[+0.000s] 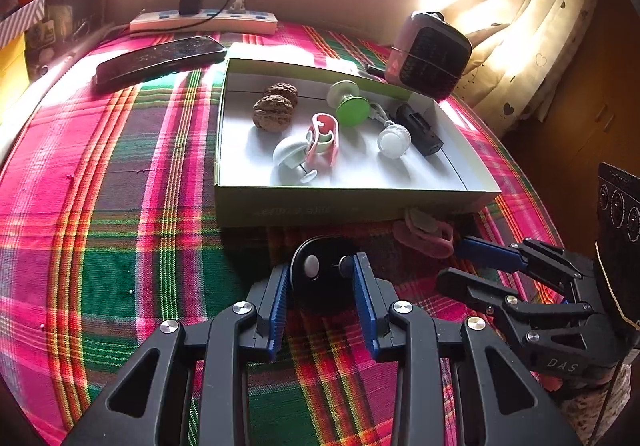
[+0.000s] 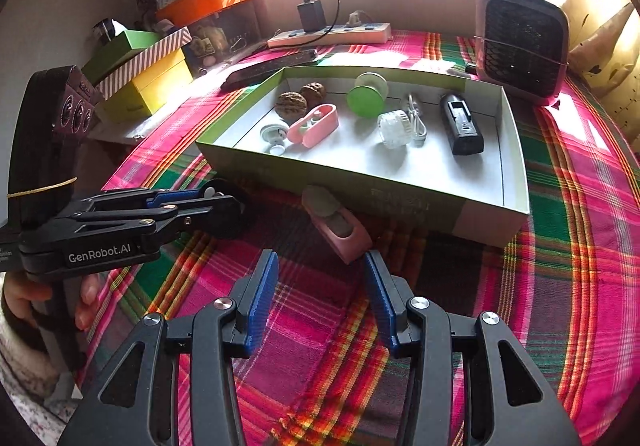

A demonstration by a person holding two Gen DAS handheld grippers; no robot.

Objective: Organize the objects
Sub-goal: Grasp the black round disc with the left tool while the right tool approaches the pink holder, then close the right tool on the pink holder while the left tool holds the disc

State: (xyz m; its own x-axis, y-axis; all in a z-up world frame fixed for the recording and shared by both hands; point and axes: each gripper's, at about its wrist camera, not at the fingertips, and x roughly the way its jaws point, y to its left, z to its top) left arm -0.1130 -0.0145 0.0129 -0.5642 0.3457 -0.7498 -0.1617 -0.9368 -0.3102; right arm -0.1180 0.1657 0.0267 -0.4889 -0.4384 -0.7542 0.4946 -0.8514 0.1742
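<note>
A shallow open box (image 1: 348, 202) (image 2: 404, 202) on the plaid cloth holds two walnuts (image 1: 274, 112), a green suction holder (image 1: 349, 104), a pink clip (image 1: 325, 138), a white holder (image 1: 290, 158), a clear round jar (image 1: 394, 140) and a black device (image 1: 420, 128). My left gripper (image 1: 322, 278) has its jaws around a black round disc (image 1: 320, 272) lying in front of the box, pads touching its sides. My right gripper (image 2: 318, 282) is open, just short of a pink case (image 2: 340, 228) lying against the box's front wall.
A phone (image 1: 160, 56), a power strip with charger (image 1: 204, 20) and a small pink heater (image 1: 430, 56) lie behind the box. Stacked coloured boxes (image 2: 148, 78) stand at the left. A curtain (image 1: 532, 22) hangs at the right beyond the table edge.
</note>
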